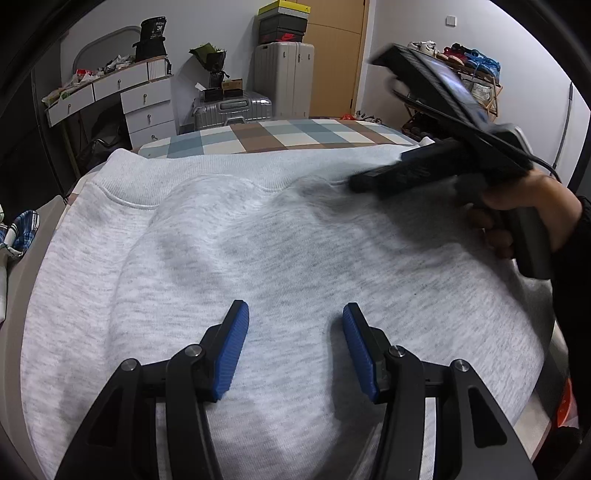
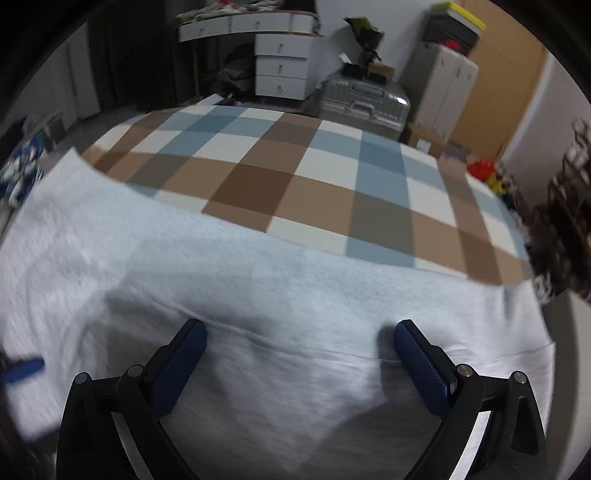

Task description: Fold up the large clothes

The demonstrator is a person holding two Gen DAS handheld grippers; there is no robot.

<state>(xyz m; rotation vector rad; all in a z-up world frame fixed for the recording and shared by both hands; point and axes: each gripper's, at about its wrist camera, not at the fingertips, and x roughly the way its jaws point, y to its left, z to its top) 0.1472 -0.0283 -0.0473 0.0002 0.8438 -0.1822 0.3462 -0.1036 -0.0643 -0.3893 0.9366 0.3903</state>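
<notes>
Both tongs are released: the left tongs point(image 1: 295, 314) hover with blue pads apart over the near part of the grey sweatshirt point(image 1: 258, 240), nothing pinched between them, and the right tongs point(image 2: 299, 332) stand spread wide above the ribbed band of the same garment, also gripping nothing. The sweatshirt lies spread on the bed point(image 2: 295, 177), covering its near end, and a curved fabric edge across the chest suggests one panel or sleeve is already turned in over the body (the seam is soft, so I cannot say which part). I judge the fold partly done: the garment is still broad, so further folds seem to remain. The person's hand point(image 1: 524, 210) holds the right tool at the garment's right side. The bed wears a brown, blue and cream checked cover. Beyond stand a white drawer unit point(image 1: 147, 107), silver suitcases point(image 2: 364, 99), stacked shoeboxes point(image 1: 282, 22) and a shoe rack point(image 1: 469, 74).
</notes>
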